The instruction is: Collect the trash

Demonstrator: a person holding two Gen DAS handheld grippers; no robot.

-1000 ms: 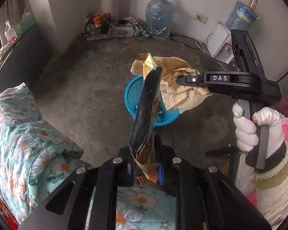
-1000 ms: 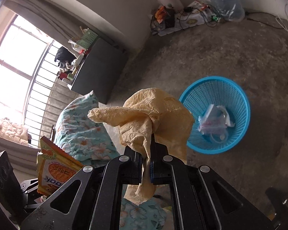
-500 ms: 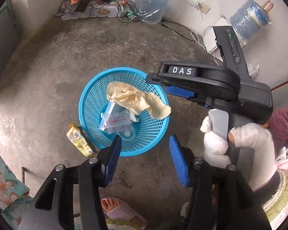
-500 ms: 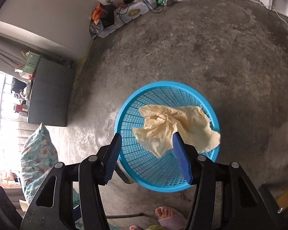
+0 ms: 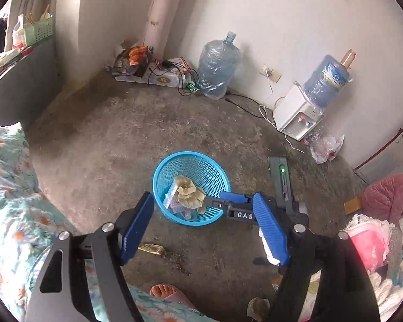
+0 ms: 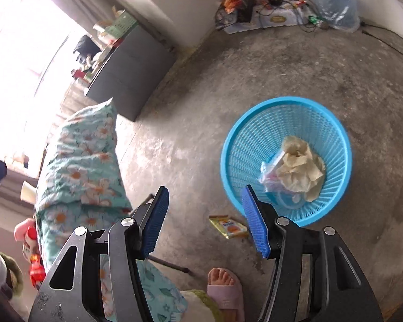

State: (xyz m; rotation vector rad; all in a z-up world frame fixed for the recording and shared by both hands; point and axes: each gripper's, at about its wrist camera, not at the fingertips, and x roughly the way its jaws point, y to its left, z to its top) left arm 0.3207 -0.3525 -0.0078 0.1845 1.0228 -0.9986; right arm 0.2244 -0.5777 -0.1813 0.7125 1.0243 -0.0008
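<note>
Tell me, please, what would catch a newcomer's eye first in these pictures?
The bright blue mesh basket on the bare concrete floor stands out, with crumpled tan paper and clear plastic wrap inside. A yellow snack wrapper lies on the floor just beside it, missed. Both the left gripper and right gripper are empty, jaws opening.

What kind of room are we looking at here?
Most likely a lived-in room of a home, perhaps a bedroom. A floral quilt lies at one side, a water dispenser with its bottle stands against the wall, and a blue trash basket sits on the bare concrete floor.
</note>
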